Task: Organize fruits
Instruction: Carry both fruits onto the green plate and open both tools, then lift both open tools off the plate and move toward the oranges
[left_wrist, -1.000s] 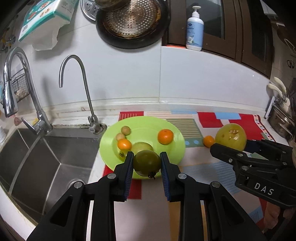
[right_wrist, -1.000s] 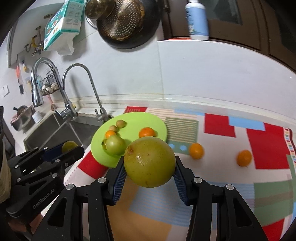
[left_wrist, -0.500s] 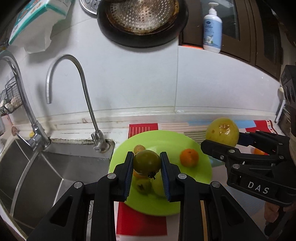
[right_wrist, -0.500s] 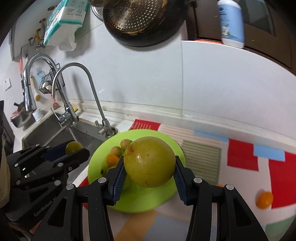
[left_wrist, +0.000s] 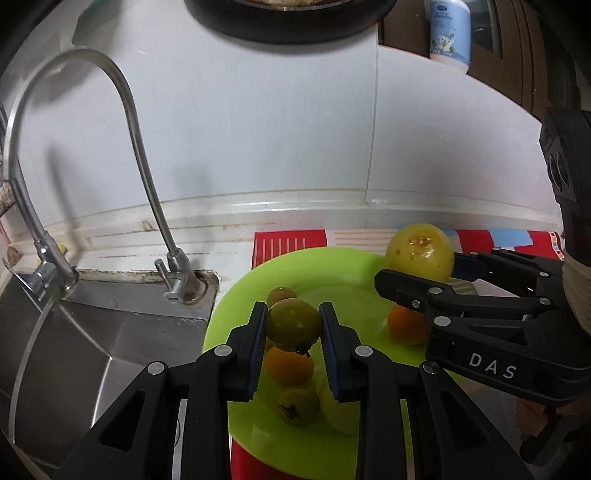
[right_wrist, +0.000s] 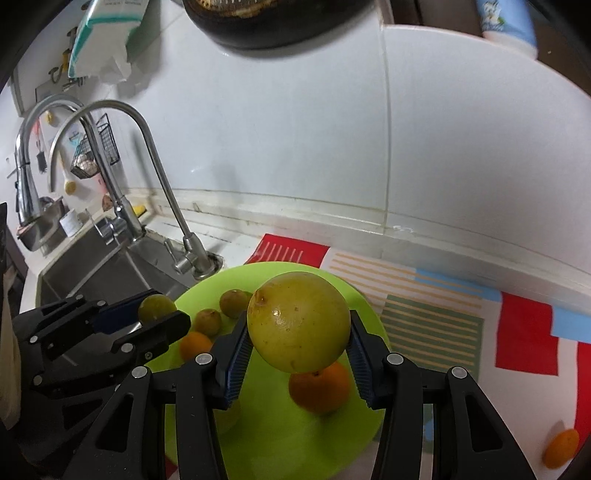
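White tiled wall behind, steel sink (left_wrist: 92, 343) at your left with its curved tap (left_wrist: 140, 147). Your left gripper (left_wrist: 293, 326) pinches a small green tomato (left_wrist: 293, 325) above the lime-green plate (left_wrist: 354, 273), hiding part of the orange fruit (left_wrist: 288, 363) beneath. On the plate, another green tomato (left_wrist: 297, 404) sits half behind your fingers. Your right gripper (right_wrist: 299, 341) clamps a big yellow-green round fruit (right_wrist: 299, 321) over the plate, covering the top of a tangerine (right_wrist: 319, 387). Far right, one tangerine (right_wrist: 561, 446) lies on the patterned mat (right_wrist: 524, 332), cut off by the frame edge.
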